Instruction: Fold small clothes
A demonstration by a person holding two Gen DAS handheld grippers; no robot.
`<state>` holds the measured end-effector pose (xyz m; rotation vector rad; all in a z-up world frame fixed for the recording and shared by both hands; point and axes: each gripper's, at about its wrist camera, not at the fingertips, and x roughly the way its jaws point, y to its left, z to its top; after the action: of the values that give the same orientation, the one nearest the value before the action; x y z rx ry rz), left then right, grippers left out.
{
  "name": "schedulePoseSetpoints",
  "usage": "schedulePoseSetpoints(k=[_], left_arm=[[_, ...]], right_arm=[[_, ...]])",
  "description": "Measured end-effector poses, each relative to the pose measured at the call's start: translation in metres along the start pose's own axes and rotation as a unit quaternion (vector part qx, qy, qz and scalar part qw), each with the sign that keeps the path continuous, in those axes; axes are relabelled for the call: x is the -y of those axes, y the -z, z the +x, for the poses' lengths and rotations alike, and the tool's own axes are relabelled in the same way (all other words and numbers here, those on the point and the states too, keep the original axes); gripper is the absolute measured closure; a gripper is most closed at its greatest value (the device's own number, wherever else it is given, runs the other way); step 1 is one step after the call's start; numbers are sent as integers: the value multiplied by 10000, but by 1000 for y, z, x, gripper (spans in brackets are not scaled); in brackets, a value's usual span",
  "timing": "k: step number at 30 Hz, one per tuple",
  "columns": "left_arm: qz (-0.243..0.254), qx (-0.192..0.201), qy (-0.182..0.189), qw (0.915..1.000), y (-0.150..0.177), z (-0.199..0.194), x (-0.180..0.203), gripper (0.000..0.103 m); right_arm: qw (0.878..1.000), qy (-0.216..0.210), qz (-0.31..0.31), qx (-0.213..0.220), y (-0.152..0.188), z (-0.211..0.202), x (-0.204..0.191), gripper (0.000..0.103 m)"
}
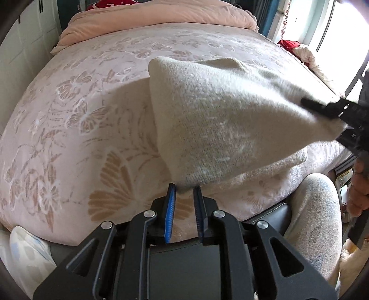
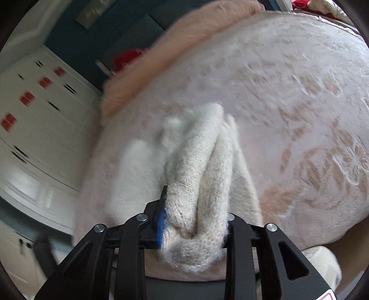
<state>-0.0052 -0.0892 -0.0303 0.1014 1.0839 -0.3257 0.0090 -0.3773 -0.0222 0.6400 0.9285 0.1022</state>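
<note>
Fuzzy cream knitted garment (image 1: pixel 226 129) stretched over the pink floral blanket (image 1: pixel 69 129).
Left gripper (image 1: pixel 184 198) nipped one corner, right gripper (image 2: pixel 196 221) clamped bunched folds; it ran between them.

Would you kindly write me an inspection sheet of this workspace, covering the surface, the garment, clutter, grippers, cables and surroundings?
Surface: bed with pink floral blanket, a peach duvet bunched at its far end.
Job's things: cream knit garment, lifted off the blanket and stretched between both grippers.
Clutter: red fabric at the far right bed edge.
Grippers: left gripper has a lower corner of the garment between its jaws; right gripper is shut on a thick bunch of the knit.
Cables: nothing seen.
Surroundings: white cupboards with red stickers, bright window, the person's knee in fleecy trousers.
</note>
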Motion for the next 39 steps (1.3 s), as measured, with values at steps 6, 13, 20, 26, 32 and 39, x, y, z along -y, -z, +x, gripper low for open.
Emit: schedulePoseSetpoints(k=[6,13,20,26,32,39], left_arm=[[35,-95,-72,9999,3,2,-1,86],[-269,648,565,9959,-10,-47,-2,56],[-392,378,821,9951,-37,-13,5,50],[-348,53,530,9980,-37,19,0,53],[-116,40,301,9995,-37,26,7,50],[-452,-59,579,9973,-29,11,-11,44]], right_arm=[[9995,212,241,-52,7,-1,11,57],[9969,617,-368,325,-44,-18,-13,40],[9924,882,-511,-690,-71,71,-16,92],[9947,56,-939,425,-100,11,-52,94],[9923,884,-665,-554,-76,72,0,84],[9981,434,-430,-5,-17,-31,-10,54]])
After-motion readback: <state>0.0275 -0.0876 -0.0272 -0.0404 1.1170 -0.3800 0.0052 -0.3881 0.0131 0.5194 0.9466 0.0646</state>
